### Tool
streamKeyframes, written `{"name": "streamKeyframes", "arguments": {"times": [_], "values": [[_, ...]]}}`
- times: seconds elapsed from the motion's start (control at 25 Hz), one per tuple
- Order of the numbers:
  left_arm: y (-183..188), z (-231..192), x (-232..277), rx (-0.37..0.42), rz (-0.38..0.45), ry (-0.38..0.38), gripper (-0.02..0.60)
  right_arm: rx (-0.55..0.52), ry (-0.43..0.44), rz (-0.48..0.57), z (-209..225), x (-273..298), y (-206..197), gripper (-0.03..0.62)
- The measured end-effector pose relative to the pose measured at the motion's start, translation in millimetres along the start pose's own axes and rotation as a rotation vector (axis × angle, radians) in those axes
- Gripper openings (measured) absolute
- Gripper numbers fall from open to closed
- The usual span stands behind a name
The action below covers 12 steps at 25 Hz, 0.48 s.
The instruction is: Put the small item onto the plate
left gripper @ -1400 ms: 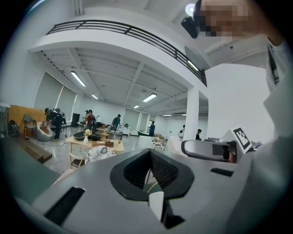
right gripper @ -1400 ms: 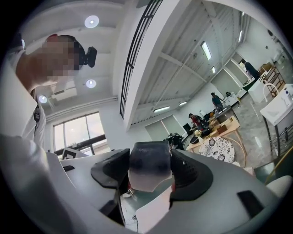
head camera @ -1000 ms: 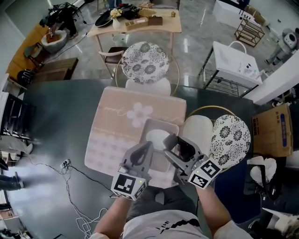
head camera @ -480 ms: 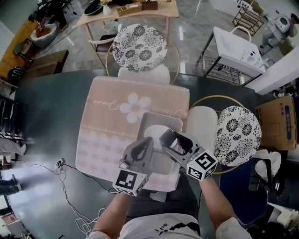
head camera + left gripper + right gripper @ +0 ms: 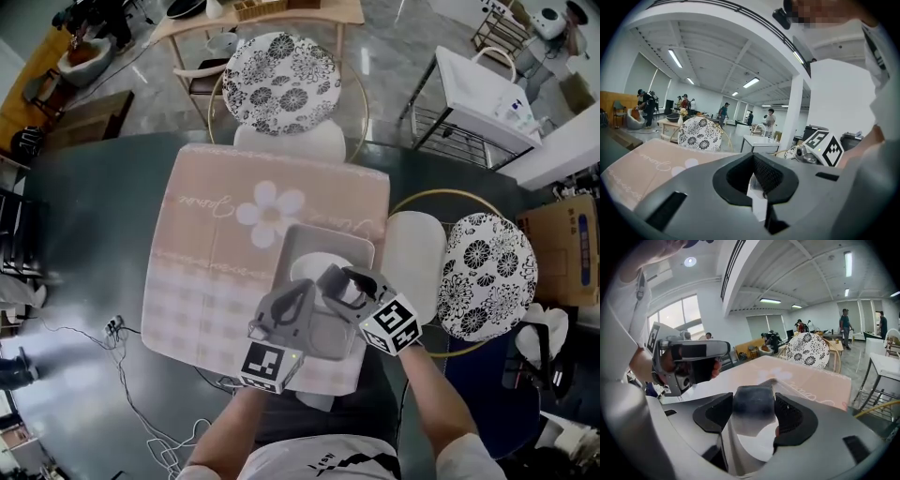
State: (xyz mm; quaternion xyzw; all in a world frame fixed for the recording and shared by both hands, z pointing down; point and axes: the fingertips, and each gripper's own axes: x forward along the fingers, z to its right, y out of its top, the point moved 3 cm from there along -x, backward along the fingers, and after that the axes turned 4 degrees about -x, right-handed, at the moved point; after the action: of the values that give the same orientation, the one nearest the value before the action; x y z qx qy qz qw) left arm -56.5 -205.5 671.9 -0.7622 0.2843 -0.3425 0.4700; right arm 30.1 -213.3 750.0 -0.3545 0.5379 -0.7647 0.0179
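A grey square plate (image 5: 309, 239) with a white round hollow sits on the pink tablecloth (image 5: 216, 253), near the table's front edge. My right gripper (image 5: 330, 278) hangs over the plate's right half. In the right gripper view this gripper (image 5: 753, 409) is shut on a small dark grey rounded item (image 5: 753, 399), with the plate's white hollow (image 5: 757, 448) right beneath. My left gripper (image 5: 300, 293) hovers over the plate's front left part; its jaws (image 5: 754, 180) stand together with nothing between them. The small item is hidden in the head view.
Two floral-backed chairs stand at the table, one at the far side (image 5: 281, 84) and one at the right (image 5: 487, 272). Cables (image 5: 141, 375) trail over the floor at front left. A white stand (image 5: 478, 94) is at back right. People move about in the far room (image 5: 647, 101).
My right gripper has shifted a little left, further over the plate, closer to the left gripper. The head view has drifted, so the table sits slightly lower in frame.
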Motion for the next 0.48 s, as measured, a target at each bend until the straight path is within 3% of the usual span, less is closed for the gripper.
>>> {"name": "streamKeyframes", "arguments": {"times": [0.48], "values": [[-39, -19, 15, -0.011, -0.051, 0.006, 0.005, -0.129, -0.001, -0.282, 7, 31, -43, 0.288]]}}
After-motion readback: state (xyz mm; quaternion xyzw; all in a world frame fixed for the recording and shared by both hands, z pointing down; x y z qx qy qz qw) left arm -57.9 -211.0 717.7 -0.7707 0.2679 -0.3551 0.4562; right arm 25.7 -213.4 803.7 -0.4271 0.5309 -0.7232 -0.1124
